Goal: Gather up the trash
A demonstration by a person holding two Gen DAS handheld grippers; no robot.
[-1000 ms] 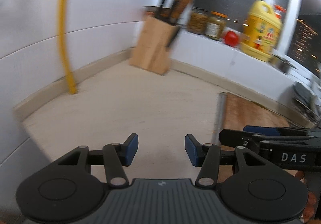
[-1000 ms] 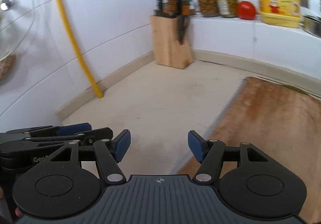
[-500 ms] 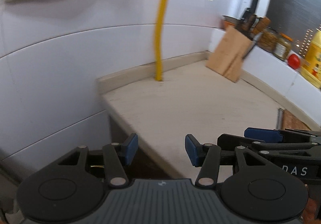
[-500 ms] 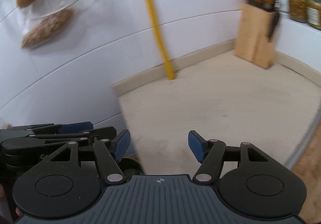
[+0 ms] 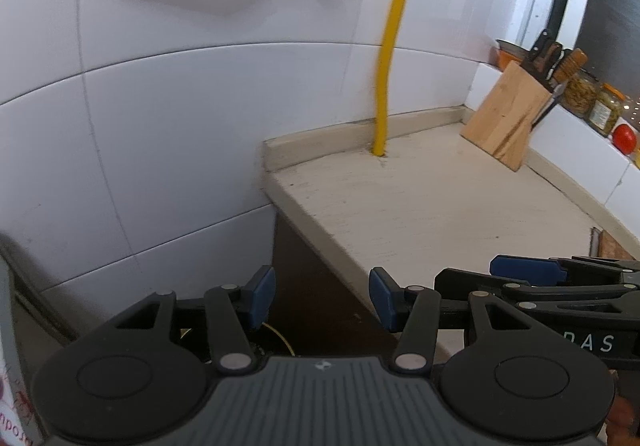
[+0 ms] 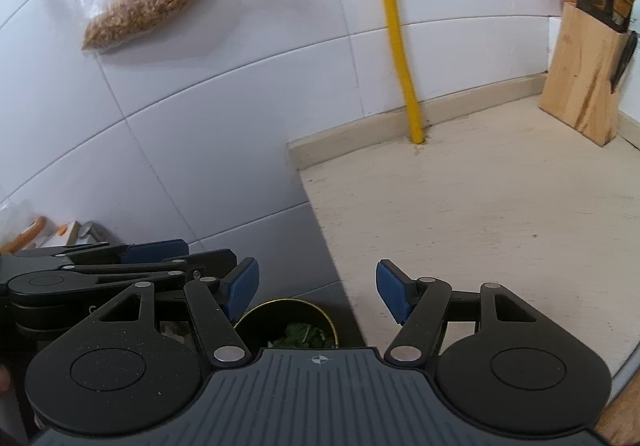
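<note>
Both grippers hang side by side at the left end of the beige tabletop, where it stops against a white tiled wall. The left gripper has its jaws partly apart with nothing between them; they frame the tabletop's left edge and the dark gap below it. The right gripper has its jaws set wider, likewise holding nothing, and straddles the same edge.

Below that edge, in the right wrist view, stands a round dark bin with a yellowish rim; green leafy scraps lie inside it. The bin sits under the gap between the right jaws, partly hidden by the gripper body. In the left wrist view only a thin arc of the rim shows.

A yellow pipe runs down the wall to the tabletop's rear edge. A wooden knife block stands in the far right corner. A clear bag of brown pieces hangs on the wall above.
</note>
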